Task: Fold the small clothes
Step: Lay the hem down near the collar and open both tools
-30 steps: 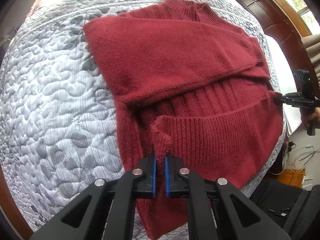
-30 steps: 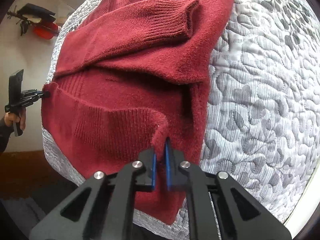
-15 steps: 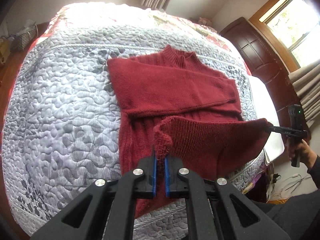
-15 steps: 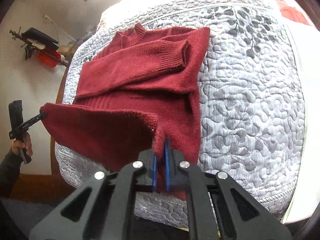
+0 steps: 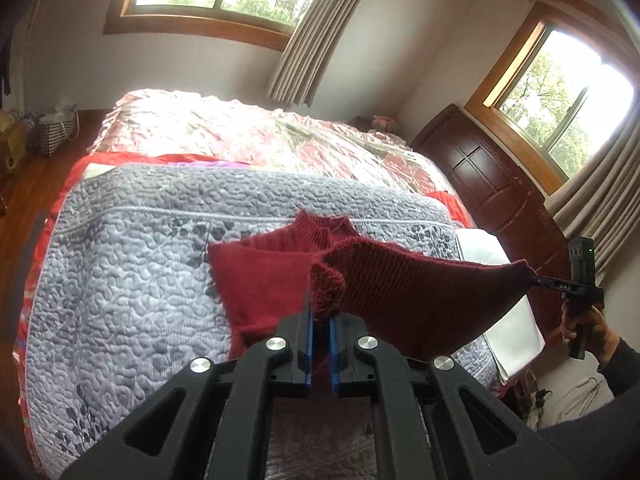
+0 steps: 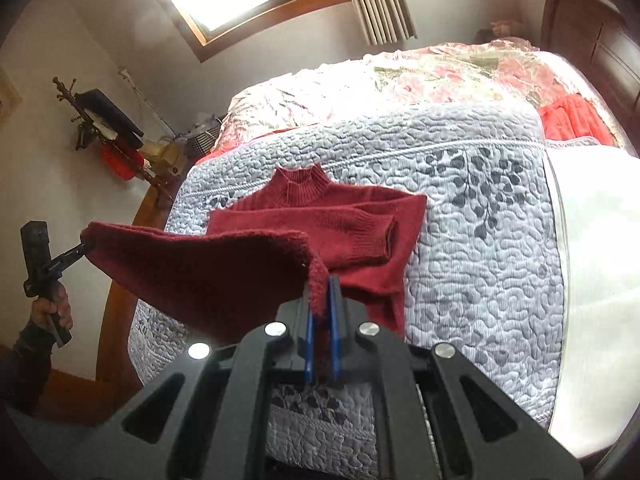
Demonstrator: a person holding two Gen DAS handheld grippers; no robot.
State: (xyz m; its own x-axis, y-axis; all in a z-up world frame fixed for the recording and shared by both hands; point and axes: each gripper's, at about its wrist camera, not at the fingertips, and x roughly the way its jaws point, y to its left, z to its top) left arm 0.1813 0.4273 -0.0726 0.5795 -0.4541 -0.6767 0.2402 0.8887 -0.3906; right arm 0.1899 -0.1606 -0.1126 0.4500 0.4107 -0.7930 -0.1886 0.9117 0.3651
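A dark red knit sweater (image 5: 260, 276) (image 6: 340, 220) lies on the grey quilted bed (image 5: 140, 280) (image 6: 480, 260), collar at the far end and sleeves folded across the chest. Its lower half hangs in the air, stretched taut between both grippers. My left gripper (image 5: 320, 312) is shut on one hem corner, and the right wrist view shows it at far left (image 6: 86, 246). My right gripper (image 6: 322, 300) is shut on the other hem corner, and the left wrist view shows it at far right (image 5: 536, 278). The raised hem hides the sweater's middle.
A floral cover (image 5: 248, 132) spreads over the far half of the bed. White bedding (image 6: 592, 260) lies along the right side. A dark wooden cabinet (image 5: 492, 184) stands beyond it. A basket (image 5: 56, 132) and a wooden stand (image 6: 104, 128) sit off the left side.
Both grippers have risen well above the bed, lifting the sweater's hem off the quilt. The hem now hangs stretched in the air and both views have tilted up toward the room.
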